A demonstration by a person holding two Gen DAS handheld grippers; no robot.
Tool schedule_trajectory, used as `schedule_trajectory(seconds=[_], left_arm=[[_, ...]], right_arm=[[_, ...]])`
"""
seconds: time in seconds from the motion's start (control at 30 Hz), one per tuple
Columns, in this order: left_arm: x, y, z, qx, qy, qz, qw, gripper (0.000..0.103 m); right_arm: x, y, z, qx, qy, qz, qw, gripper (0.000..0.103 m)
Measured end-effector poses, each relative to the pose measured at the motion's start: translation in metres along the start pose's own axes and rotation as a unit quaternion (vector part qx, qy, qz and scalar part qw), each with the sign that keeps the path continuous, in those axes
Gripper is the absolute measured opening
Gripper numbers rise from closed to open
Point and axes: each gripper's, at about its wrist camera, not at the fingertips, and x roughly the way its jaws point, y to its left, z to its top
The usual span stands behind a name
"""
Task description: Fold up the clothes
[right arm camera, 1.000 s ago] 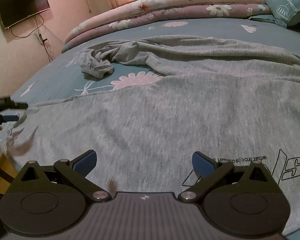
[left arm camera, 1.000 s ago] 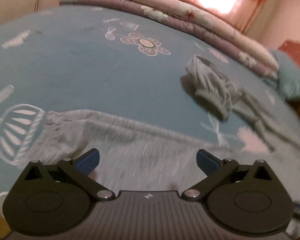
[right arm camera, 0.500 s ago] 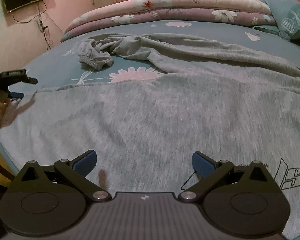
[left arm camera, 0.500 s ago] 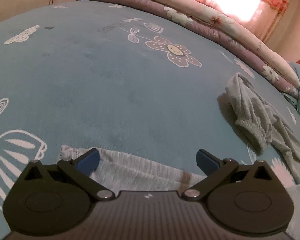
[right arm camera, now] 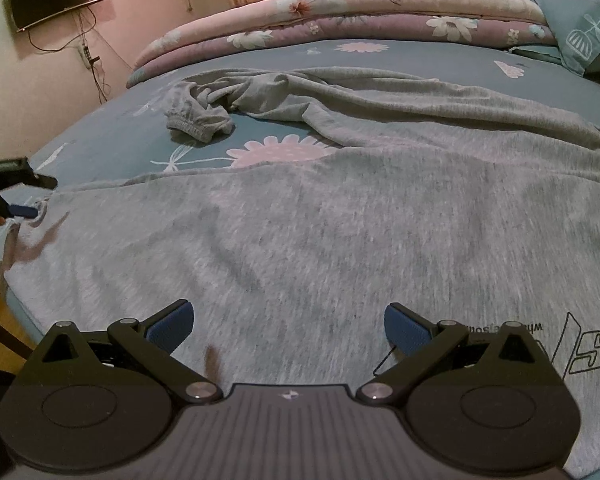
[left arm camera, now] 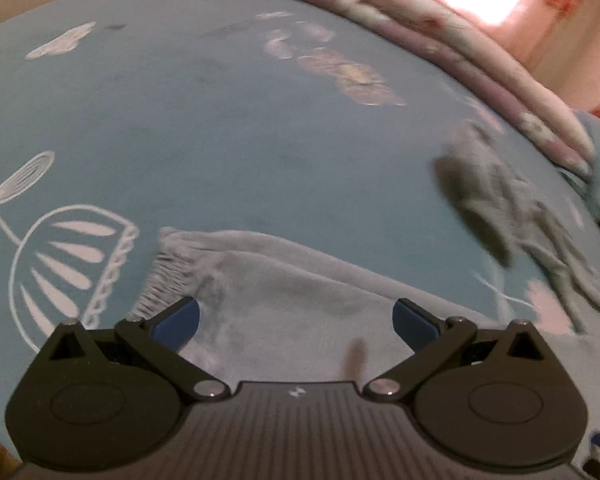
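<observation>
The grey sweatpants (right arm camera: 340, 240) lie spread across the blue bed sheet (left arm camera: 220, 140), not yet folded so far as either view shows. At nine o'clock in the right wrist view the left gripper (right arm camera: 24, 200) sits at the ribbed cuff (left arm camera: 168, 276) of the near leg, jaws wide with nothing between them; in its own blurred view that cuff lies just ahead of its left blue pad at about ten o'clock, though I cannot tell whether the pad touches the cloth. Toward twelve o'clock the far leg (right arm camera: 360, 96) runs back crumpled, its cuff bunched at eleven o'clock — this will likely need straightening first. At six o'clock the right gripper (right arm camera: 288, 330) hangs over the flat near leg, jaws wide and empty, the printed logo (right arm camera: 580, 344) at four o'clock. Judging by this, the folding is barely begun — both legs remain to be smoothed, laid together and doubled over.
</observation>
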Motion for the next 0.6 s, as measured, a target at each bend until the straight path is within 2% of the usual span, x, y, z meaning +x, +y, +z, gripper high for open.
schedule_trajectory(seconds=[0.1, 0.17, 0.23, 0.37, 0.47, 0.53, 0.6], left_arm=[[-0.003, -0.002, 0.005, -0.005, -0.010, 0.007, 0.9999, 0.102], [-0.015, -0.012, 0.009, 0.018, -0.028, 0.024, 0.9992, 0.102], [-0.027, -0.017, 0.010, 0.031, -0.031, 0.016, 0.9989, 0.102], [-0.042, -0.021, 0.000, 0.035, -0.011, -0.003, 0.9993, 0.102], [-0.035, -0.011, -0.009, 0.010, 0.018, -0.016, 0.9997, 0.102], [-0.025, -0.003, -0.015, -0.007, 0.032, -0.007, 0.9994, 0.102], [-0.015, 0.006, -0.018, -0.022, 0.047, 0.023, 0.9984, 0.102]], right_arm=[[0.001, 0.000, 0.001, 0.000, 0.000, -0.004, 1.000, 0.103], [0.001, 0.000, 0.001, 0.001, -0.001, -0.005, 1.000, 0.103], [0.001, -0.001, 0.001, 0.002, -0.001, -0.002, 1.000, 0.103], [-0.002, 0.001, 0.001, -0.001, -0.005, 0.002, 1.000, 0.103], [-0.003, 0.001, 0.002, -0.002, -0.006, 0.003, 1.000, 0.103], [-0.003, 0.001, 0.002, -0.001, -0.006, 0.003, 1.000, 0.103], [-0.003, 0.001, 0.002, 0.000, -0.005, 0.001, 1.000, 0.103]])
